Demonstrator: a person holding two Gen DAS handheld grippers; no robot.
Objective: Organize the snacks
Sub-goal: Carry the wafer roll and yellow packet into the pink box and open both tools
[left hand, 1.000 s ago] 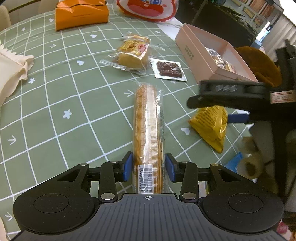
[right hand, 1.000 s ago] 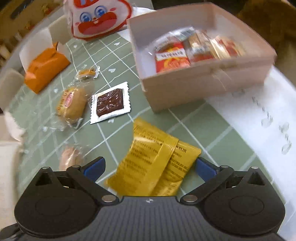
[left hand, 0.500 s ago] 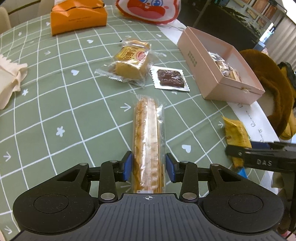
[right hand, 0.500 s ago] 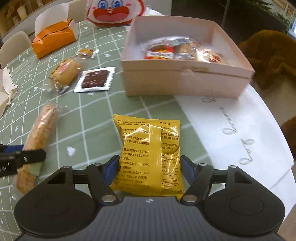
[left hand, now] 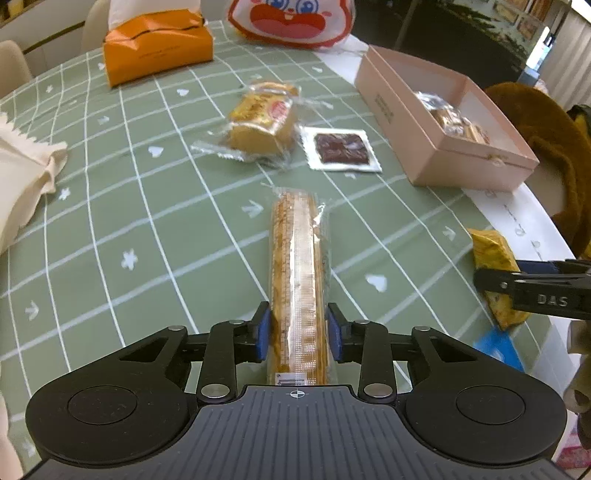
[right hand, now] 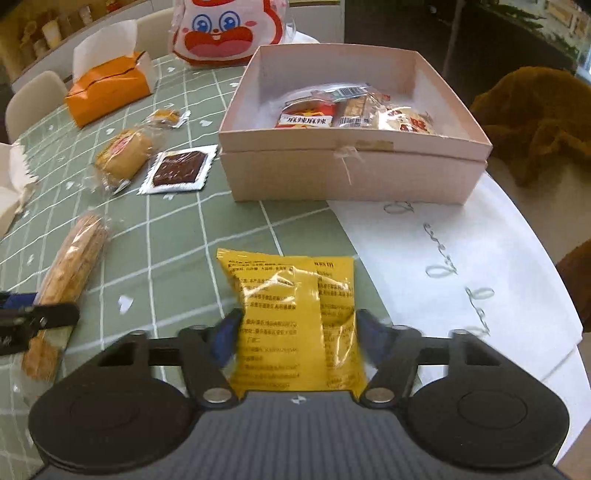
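A long clear-wrapped cracker pack (left hand: 297, 258) lies on the green checked tablecloth (left hand: 147, 240). It runs between the blue pads of my left gripper (left hand: 299, 325), whose jaws are closing and touch both its sides. To its right, my right gripper (right hand: 297, 328) is closing on a yellow snack packet (right hand: 291, 310), which crinkles between the pads. The open pink box (right hand: 351, 173) stands just beyond the packet with several wrapped snacks (right hand: 354, 110) inside. In the left wrist view, the right gripper's finger (left hand: 532, 291) crosses the yellow packet (left hand: 493, 254).
A wrapped cake (left hand: 262, 125) and a brown sachet (left hand: 341, 147) lie between the cracker pack and the box. A small wrapped sweet (right hand: 166, 116), an orange tissue box (left hand: 155, 48) and a cartoon bag (left hand: 291, 18) sit further back. A cream cloth (left hand: 22, 173) lies at the left, a brown cushion (right hand: 535, 118) beyond the table's right edge.
My right gripper swung over the yellow packet and its jaws narrowed from wide open onto it. The left jaws narrowed onto the cracker pack.
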